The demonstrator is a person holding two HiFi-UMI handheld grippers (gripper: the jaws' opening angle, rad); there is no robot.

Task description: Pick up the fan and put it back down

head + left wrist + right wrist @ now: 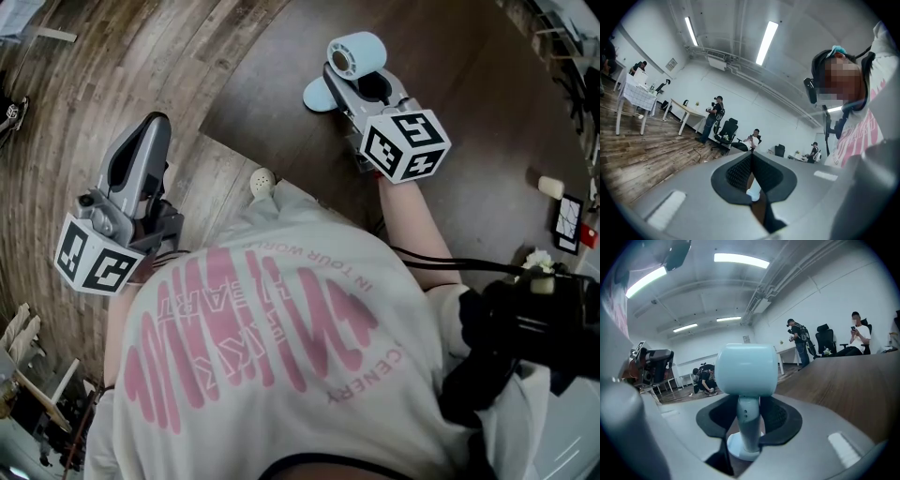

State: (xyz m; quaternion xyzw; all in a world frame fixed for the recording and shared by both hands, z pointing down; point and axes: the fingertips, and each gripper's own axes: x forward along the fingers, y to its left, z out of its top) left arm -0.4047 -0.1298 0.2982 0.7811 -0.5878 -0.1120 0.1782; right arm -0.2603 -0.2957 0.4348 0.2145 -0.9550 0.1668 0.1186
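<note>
We are gripping the fan [354,56] [745,369] with the right gripper [362,89] [750,414]. Its jaws are standing at a narrow gap, clamped on the pale blue stem just under the rounded head, with a dark pad pressing on each side. In the right gripper view the fan is standing upright between the pads, and its round base [742,449] [322,95] is showing below them. In the head view the fan is sitting over the far part of the dark brown table [469,66] [843,380]. We are not able to tell whether the base is resting on the tabletop or hanging just above it. The right marker cube [405,145] is riding on the near end of that gripper, above our forearm.

We are keeping the left gripper [150,129] [751,161] well apart from the fan, off the table's edge and over the wooden floor [103,66] [642,154]. Its jaws are meeting at the tips and are holding nothing. The left marker cube [94,258] is sitting at its near end.

The left gripper view is looking out across a room with white desks [635,93], where a standing person [715,117] and a seated person [752,138] are waiting near black office chairs [727,131].

Our white T-shirt [281,319] with pink print is filling the lower head view, and a pale shoe [262,180] is peeking out beside the table's corner
</note>
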